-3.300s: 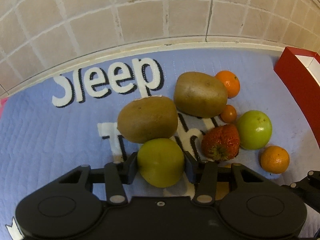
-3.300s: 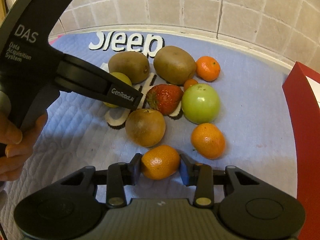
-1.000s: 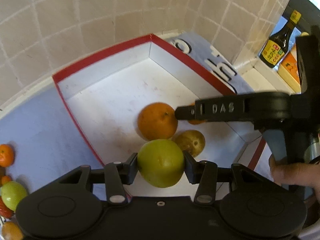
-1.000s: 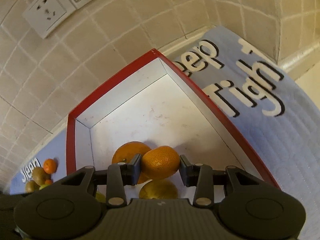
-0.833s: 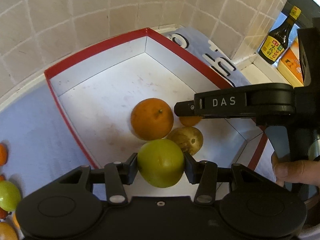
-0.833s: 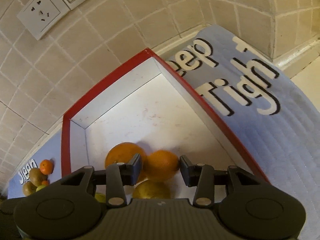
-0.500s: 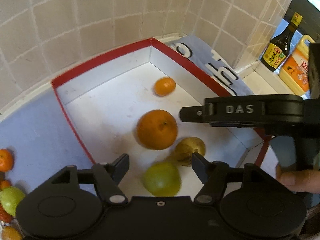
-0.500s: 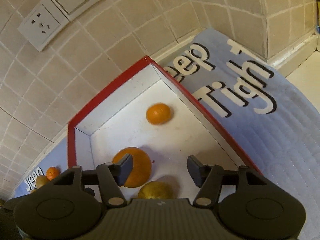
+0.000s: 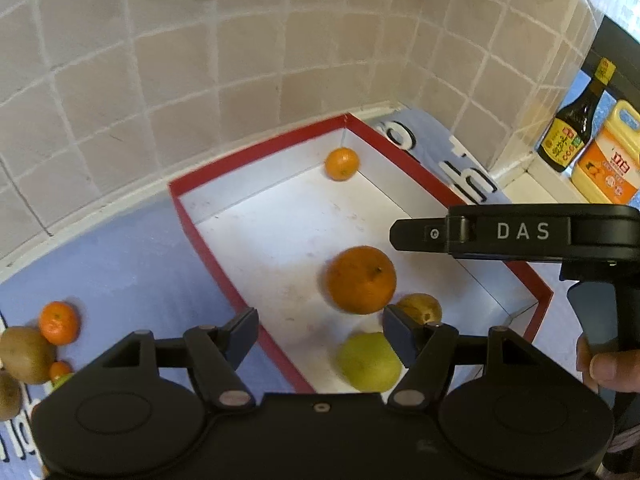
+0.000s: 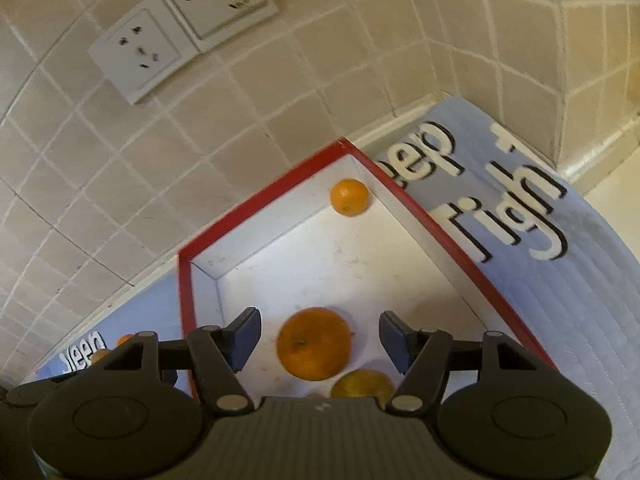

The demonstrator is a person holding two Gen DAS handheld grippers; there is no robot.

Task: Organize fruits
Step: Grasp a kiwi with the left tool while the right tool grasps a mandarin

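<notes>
Left wrist view: the left gripper (image 9: pixel 320 328), jaws just spread wide and holding nothing, hangs over the red-rimmed box (image 9: pixel 208 240), where the green apple (image 9: pixel 369 362) lies nearest, then the big orange (image 9: pixel 361 279), then a small mandarin (image 9: pixel 341 164) in the far corner. Right gripper (image 10: pixel 320 332) likewise has just been opening and grips nothing above that box.

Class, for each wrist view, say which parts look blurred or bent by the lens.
Left wrist view: the large orange and green fruit are smeared by motion, and the tile lines bow. Right wrist view: the wall sockets and tile grid curve strongly, and the large orange is soft-edged.
</notes>
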